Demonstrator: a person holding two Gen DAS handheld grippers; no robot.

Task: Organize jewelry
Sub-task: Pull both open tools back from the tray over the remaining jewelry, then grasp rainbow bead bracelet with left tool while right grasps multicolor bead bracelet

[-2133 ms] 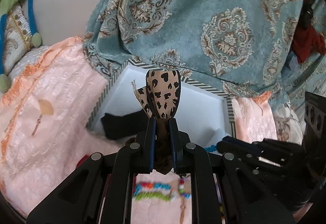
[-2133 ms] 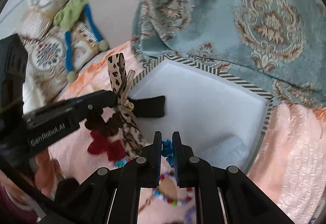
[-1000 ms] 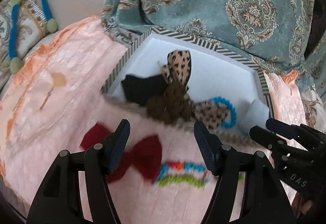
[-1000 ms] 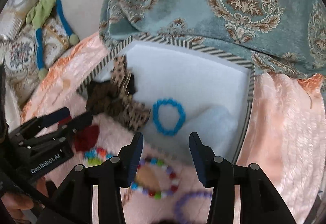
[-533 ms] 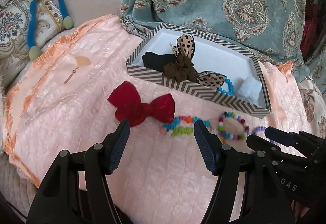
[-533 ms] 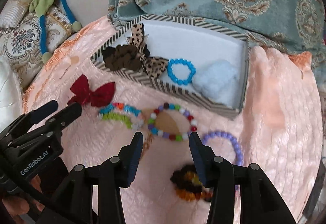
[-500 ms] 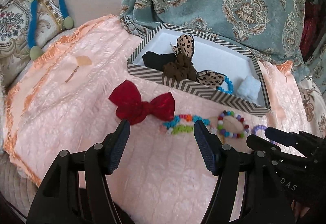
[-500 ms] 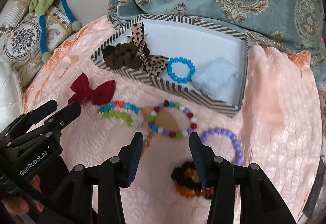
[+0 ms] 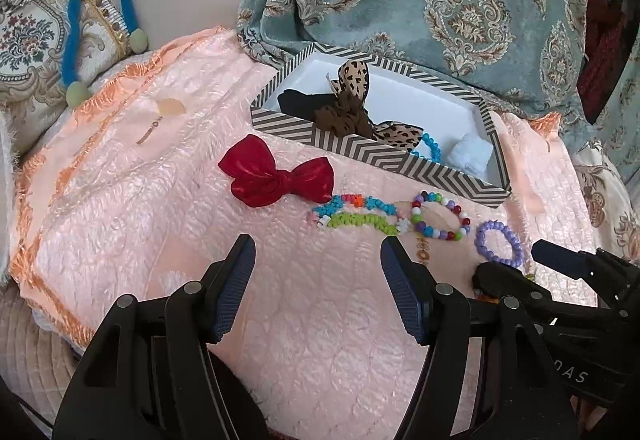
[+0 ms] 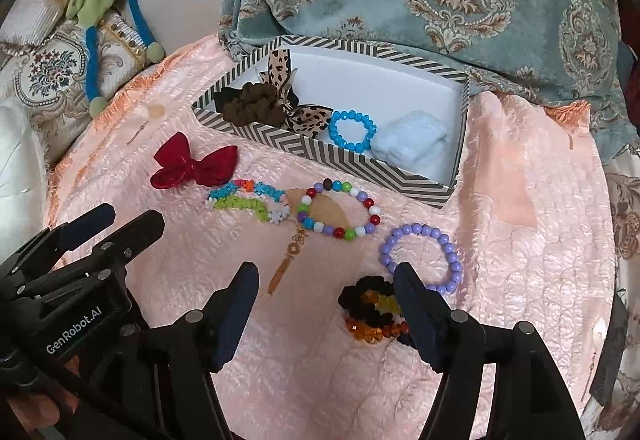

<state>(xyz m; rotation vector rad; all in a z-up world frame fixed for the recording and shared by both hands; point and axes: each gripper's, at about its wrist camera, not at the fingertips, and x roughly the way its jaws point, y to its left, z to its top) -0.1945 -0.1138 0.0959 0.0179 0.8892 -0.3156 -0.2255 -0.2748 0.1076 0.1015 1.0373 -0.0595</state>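
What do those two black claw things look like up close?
Both are black plastic. The left tool and right tool each have two fingers with ribbed dark-blue pads and round silver screws. White lettering on the left tool's body reads "GenRobot.AI".

The pink bedspread (image 10: pixel 500 200) is seen as quilted cloth with a soft sheen. The red bow (image 10: pixel 192 162) is made of glossy satin-like fabric. The purple bracelet (image 10: pixel 422 254) is formed of smooth, shiny beads. The striped box (image 10: pixel 340 156) appears to be matt card, lined white.
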